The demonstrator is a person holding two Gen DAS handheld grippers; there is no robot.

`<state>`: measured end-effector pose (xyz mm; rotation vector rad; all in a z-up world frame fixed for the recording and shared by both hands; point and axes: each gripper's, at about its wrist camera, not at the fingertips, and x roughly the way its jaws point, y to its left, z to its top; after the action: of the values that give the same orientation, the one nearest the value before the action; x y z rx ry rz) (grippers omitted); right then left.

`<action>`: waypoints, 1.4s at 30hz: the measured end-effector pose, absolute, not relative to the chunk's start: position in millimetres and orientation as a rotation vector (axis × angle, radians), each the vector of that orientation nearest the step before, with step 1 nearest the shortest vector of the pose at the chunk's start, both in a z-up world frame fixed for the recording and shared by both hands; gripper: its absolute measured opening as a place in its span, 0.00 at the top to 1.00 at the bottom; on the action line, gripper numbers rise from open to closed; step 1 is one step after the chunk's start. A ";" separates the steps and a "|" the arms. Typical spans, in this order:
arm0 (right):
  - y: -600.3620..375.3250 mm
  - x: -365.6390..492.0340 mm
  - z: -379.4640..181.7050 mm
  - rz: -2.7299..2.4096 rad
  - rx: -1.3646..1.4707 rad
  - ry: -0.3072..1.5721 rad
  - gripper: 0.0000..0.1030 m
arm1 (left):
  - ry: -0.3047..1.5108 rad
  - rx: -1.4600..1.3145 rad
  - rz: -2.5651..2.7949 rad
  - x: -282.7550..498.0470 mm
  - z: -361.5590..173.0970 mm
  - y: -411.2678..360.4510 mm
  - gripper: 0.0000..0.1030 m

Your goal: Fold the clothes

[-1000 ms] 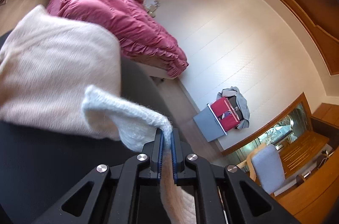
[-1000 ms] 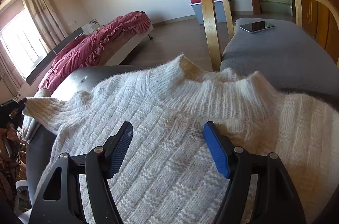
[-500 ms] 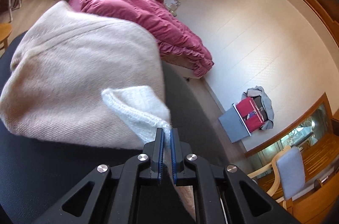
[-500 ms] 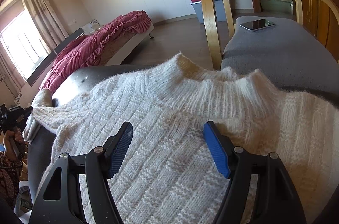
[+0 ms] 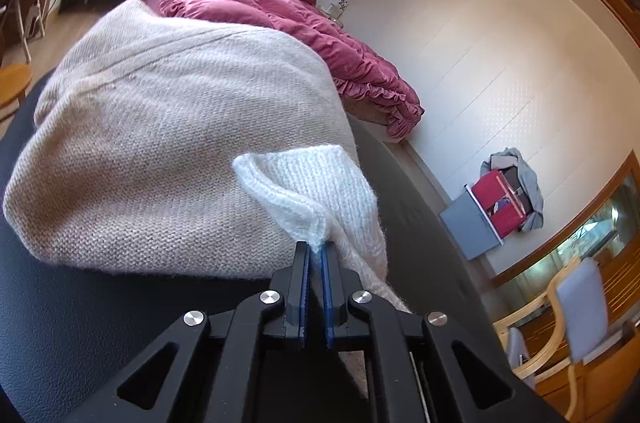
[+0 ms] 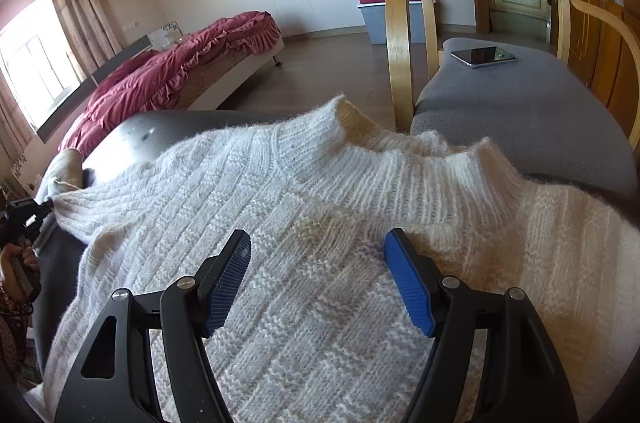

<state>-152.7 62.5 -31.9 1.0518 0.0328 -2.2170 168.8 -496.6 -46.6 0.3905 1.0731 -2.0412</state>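
A white knitted sweater (image 6: 304, 223) lies spread on a black table (image 6: 160, 131), its ribbed collar toward the far edge. My right gripper (image 6: 318, 263) stands open just above the chest of the sweater, with nothing between its blue pads. My left gripper (image 5: 314, 255) is shut on the sweater's sleeve cuff (image 5: 312, 183), pulled out to the side low over the black table (image 5: 80, 323). The cuff rests against a folded beige knit (image 5: 172, 151) lying right behind it. In the right wrist view the left gripper (image 6: 44, 207) shows at the sleeve's end on the far left.
A grey chair with wooden arms (image 6: 520, 103) stands beyond the table, a phone (image 6: 484, 56) on its seat. A bed with a red quilt (image 5: 280, 23) sits farther off. Red and grey storage boxes (image 5: 496, 211) stand by the wall. A hand (image 6: 16, 259) shows at the left edge.
My left gripper has sunk toward the table with the cuff, stretching the sleeve out sideways beside the beige knit. The right gripper has stayed where it was, still open.
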 end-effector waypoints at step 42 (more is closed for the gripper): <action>64.0 -153.9 -31.4 -2.192 1.051 0.008 0.25 | 0.449 0.633 -2.475 44.1 36.4 -324.7 0.80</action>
<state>-153.9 64.0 -31.4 1.0508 0.0078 -2.1916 44.1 -324.7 36.4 0.6335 0.4491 -2.4748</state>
